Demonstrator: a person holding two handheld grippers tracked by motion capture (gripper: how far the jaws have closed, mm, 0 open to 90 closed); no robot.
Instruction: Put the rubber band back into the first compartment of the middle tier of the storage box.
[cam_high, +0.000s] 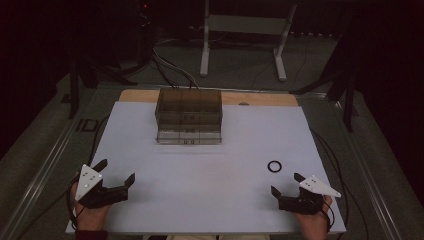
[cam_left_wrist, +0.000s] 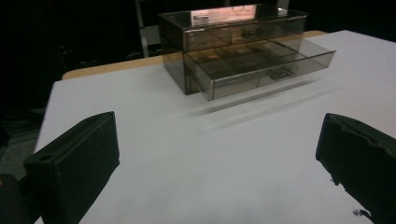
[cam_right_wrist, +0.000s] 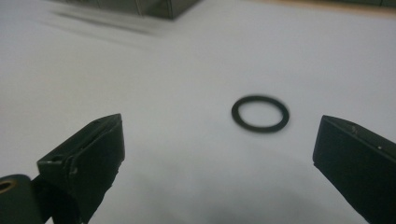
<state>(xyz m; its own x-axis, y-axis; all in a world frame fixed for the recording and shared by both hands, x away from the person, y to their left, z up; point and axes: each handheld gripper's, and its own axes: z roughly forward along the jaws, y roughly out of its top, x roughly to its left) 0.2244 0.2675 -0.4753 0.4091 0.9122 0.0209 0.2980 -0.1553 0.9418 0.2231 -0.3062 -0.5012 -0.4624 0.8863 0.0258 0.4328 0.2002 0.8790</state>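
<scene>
Right gripper spread and empty, ring lying flat just ahead of its jaws, apart from them, probably lined up for pickup; left gripper also spread, empty, facing the box, whose lower drawer stands pulled out, likely to receive it.

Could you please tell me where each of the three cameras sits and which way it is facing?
High view: above the person's side, facing forward and down on the table; both hands, left gripper, right gripper.
Left gripper view: on the left gripper, facing the drawer box; open jaws.
Right gripper view: on the right gripper, facing the black ring; open jaws.
Shared: ring, drawer box.
</scene>
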